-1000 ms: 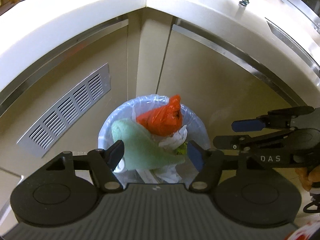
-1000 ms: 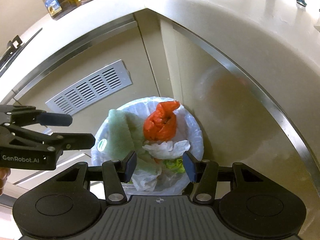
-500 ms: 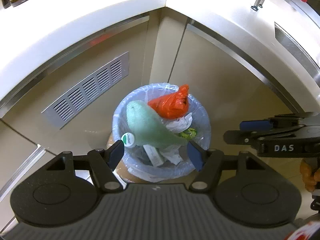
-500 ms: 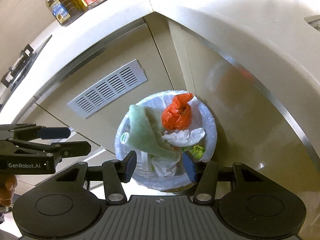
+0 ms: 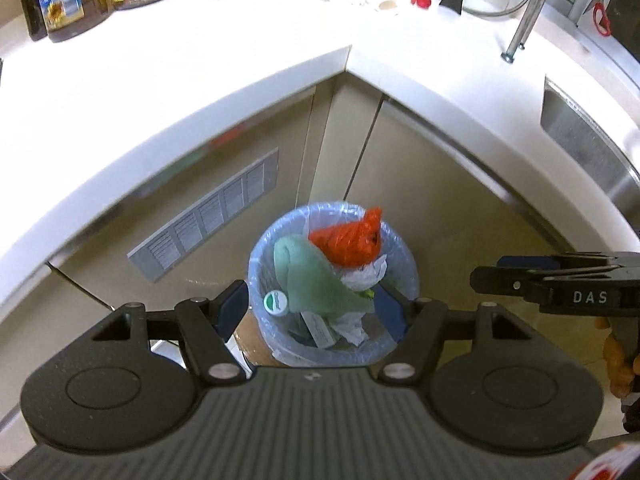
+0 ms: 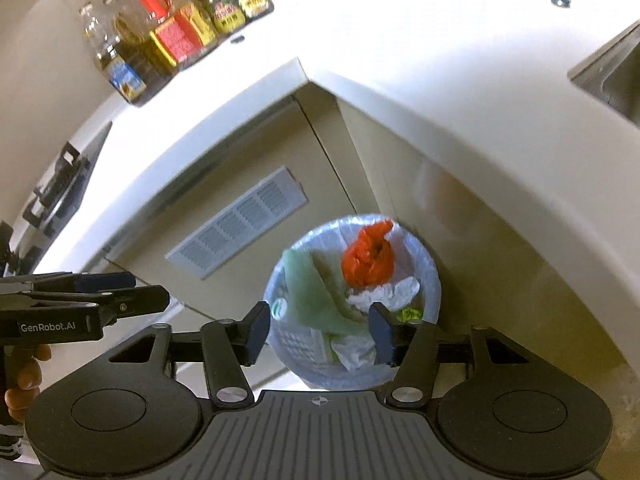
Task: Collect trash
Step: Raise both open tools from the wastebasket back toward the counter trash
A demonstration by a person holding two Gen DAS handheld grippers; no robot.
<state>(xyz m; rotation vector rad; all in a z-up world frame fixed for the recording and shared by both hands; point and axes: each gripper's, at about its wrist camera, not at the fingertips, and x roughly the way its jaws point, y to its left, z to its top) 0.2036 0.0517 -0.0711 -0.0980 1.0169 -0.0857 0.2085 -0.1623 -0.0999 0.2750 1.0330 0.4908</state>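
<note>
Two hand-held grippers: left hand-held gripper [image 5: 312, 310] released, nothing grasped; right hand-held gripper [image 6: 318, 332] opening, jaws empty. Beyond, at 12 o'clock, lined trash bin [image 5: 404, 256] on floor, holding green cloth [image 5: 316, 280], orange bag [image 5: 350, 242]. Farthest, counter [image 5: 248, 44] bearing bottles [image 6: 160, 40].

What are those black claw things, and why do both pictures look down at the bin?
They are tongs, one in each of a person's hands, and each has a small camera looking along its fingers. One picture comes from the left tongs, the other from the right tongs. Both look down at a bin on the floor, full of rubbish: an orange bag, a green cloth and crumpled paper. Above is a white counter with bottles. The tongs hold nothing; the right ones are opening.
</note>
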